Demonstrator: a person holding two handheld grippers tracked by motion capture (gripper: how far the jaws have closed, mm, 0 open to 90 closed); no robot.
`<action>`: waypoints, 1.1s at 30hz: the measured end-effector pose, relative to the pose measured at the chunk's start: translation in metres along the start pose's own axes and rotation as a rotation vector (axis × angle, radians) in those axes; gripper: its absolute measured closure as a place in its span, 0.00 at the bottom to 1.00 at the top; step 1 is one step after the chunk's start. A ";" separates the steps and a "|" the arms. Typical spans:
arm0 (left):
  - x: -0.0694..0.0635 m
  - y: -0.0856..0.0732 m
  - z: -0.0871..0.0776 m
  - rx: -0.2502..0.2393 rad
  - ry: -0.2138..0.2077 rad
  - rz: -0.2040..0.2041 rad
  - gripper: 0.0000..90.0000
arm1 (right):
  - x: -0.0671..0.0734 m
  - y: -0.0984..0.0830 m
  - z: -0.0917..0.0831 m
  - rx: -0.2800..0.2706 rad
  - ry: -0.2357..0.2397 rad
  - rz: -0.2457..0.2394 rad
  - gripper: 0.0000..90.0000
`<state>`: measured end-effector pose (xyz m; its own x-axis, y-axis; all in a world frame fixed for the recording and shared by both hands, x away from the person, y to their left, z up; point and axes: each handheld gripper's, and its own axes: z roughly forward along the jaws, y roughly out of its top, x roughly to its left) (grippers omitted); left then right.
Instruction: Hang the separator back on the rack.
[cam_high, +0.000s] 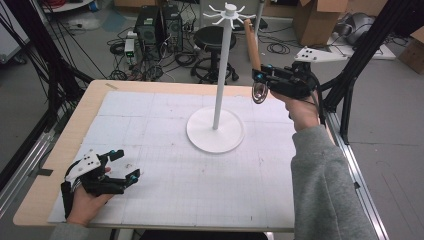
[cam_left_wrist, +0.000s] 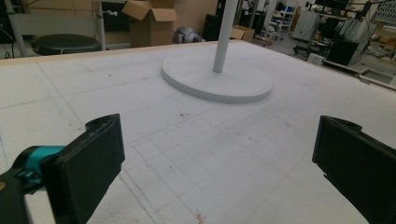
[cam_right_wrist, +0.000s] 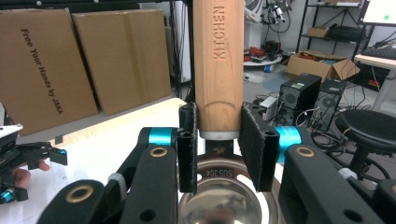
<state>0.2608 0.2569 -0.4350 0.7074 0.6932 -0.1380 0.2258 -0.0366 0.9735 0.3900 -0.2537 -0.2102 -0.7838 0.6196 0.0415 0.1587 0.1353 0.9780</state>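
Two grippers are under my hands at this table. My right gripper (cam_high: 261, 76) is raised above the far right part of the white mat (cam_high: 165, 150), and its jaws are clamped on a kitchen utensil (cam_high: 253, 55) with a wooden handle and a steel head. In the right gripper view the pads (cam_right_wrist: 254, 147) press on both sides of the wooden handle (cam_right_wrist: 218, 65) at its lower end, where the wood meets the metal. The handle stands almost upright and the word KITCHEN is stamped along it. The steel head (cam_right_wrist: 219, 200) hangs below the jaws, stamped SUS 304, with slots in it. In the high view the handle's top reaches up near the hooks of the white stand (cam_high: 218, 75), just to their right; I cannot tell if they touch.

The stand has a round base (cam_high: 215, 130) resting on the far middle of the mat and a tall thin pole topped with a ring of hooks (cam_high: 229, 13).

My left gripper (cam_high: 120, 167) rests low at the near left corner of the mat, well apart from the stand. Its jaws are spread wide with bare mat between them, and the left gripper view has the stand base (cam_left_wrist: 217, 79) ahead of them.
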 end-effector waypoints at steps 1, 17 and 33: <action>0.000 0.000 0.000 0.000 -0.001 -0.002 0.03 | 0.000 0.000 0.000 0.002 0.000 -0.002 0.78; 0.000 0.000 -0.002 -0.001 0.001 -0.004 0.03 | 0.001 -0.002 0.012 0.020 -0.010 0.003 0.78; 0.002 -0.003 -0.012 -0.002 0.021 -0.013 0.03 | 0.000 -0.004 0.034 0.012 -0.001 0.014 0.77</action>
<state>0.2541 0.2670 -0.4362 0.6900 0.7088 -0.1465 0.2336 -0.0264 0.9720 0.4094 -0.2281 -0.2211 -0.7808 0.6224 0.0547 0.1768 0.1361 0.9748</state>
